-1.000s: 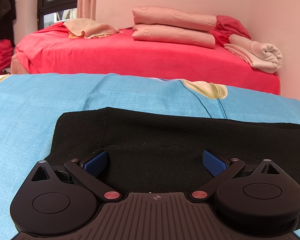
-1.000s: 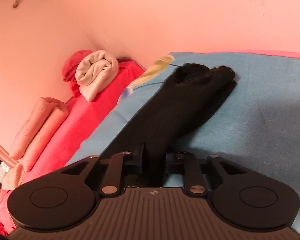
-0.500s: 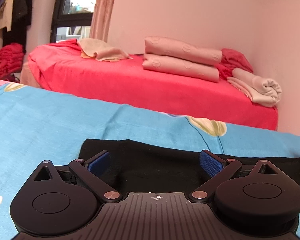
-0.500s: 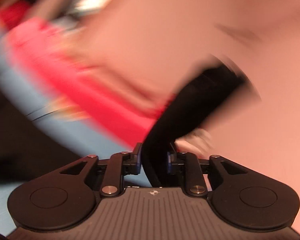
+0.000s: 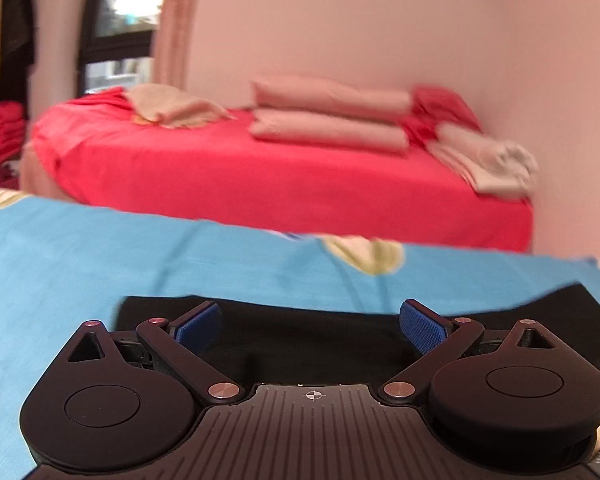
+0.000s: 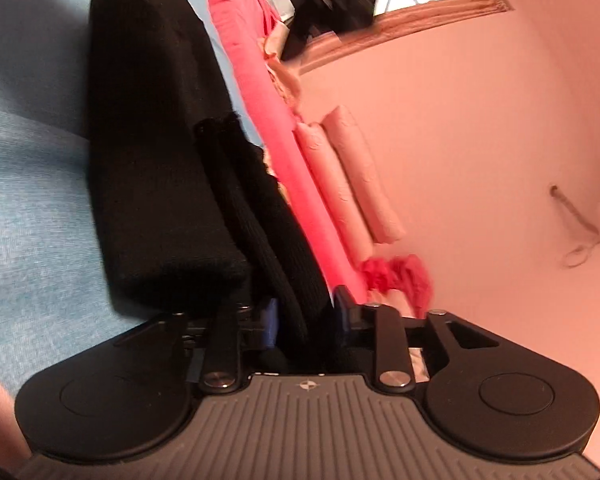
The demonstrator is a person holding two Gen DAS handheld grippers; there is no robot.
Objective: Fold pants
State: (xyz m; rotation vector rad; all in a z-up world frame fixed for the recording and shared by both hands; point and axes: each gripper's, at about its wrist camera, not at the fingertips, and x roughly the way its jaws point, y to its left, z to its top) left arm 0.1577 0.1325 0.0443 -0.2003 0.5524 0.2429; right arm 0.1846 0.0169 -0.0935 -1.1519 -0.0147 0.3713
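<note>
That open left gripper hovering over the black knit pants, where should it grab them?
Probably the straight far edge of the black knit pants, lying flat on the blue flowered sheet. The left gripper could come down from above, fingers straddling that edge and pinching it.

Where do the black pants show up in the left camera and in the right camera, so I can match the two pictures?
Left wrist: the black pants lie flat across the lower middle, on the blue sheet, behind the open left gripper.
Right wrist: the pants run from top left down to the middle, and the right gripper is shut on a fold of them.
Shared landmark: the two stacked pink pillows on the red bed.
</note>
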